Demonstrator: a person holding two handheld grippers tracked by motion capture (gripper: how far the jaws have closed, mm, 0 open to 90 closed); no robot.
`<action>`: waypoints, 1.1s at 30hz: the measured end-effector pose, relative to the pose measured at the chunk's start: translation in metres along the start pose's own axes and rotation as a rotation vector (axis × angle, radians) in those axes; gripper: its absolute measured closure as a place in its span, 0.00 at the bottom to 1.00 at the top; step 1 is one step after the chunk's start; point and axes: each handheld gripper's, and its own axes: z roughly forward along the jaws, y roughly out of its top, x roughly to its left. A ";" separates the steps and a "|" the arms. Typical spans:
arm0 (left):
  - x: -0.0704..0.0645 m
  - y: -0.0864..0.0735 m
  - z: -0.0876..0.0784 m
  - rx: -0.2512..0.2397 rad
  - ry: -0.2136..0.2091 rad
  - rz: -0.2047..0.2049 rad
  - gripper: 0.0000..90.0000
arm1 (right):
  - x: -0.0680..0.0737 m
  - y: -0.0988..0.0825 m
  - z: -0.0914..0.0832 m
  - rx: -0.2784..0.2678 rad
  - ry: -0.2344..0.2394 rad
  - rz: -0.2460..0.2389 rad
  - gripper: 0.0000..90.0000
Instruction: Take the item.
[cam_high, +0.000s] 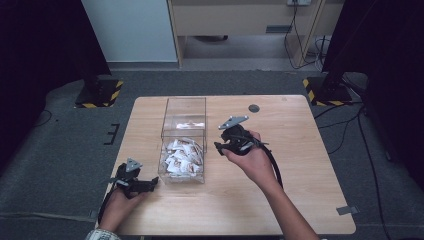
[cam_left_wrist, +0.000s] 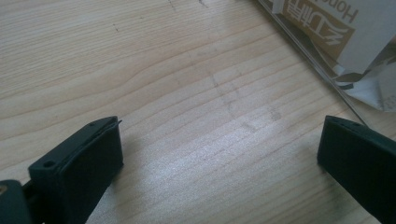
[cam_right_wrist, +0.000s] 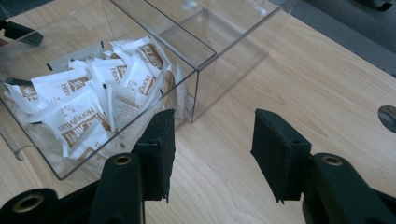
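The left tongs (cam_high: 150, 183) rest low on the table (cam_high: 300, 165), jaws spread wide with bare wood between them, just beside the near corner of the clear box (cam_high: 184, 131). The right tongs (cam_high: 220, 146) hover above the table on the box's other side, jaws parted and empty. White-and-brown packets (cam_right_wrist: 88, 100) lie heaped in the box's near compartment, close ahead of the right tongs.

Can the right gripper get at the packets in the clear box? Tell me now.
Probably yes. The right gripper hovers open beside the clear box, which has no lid; the packets lie exposed, so it could come in over the wall.
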 end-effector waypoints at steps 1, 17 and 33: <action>0.000 0.000 0.000 0.000 0.000 0.000 0.00 | 0.001 0.002 0.000 -0.001 0.007 0.001 0.55; 0.000 0.000 0.000 0.000 -0.001 0.000 0.00 | 0.013 0.023 -0.001 -0.019 0.020 -0.034 0.59; 0.000 0.000 0.000 0.000 -0.001 0.000 0.00 | 0.043 0.024 0.021 -0.011 0.082 -0.067 0.66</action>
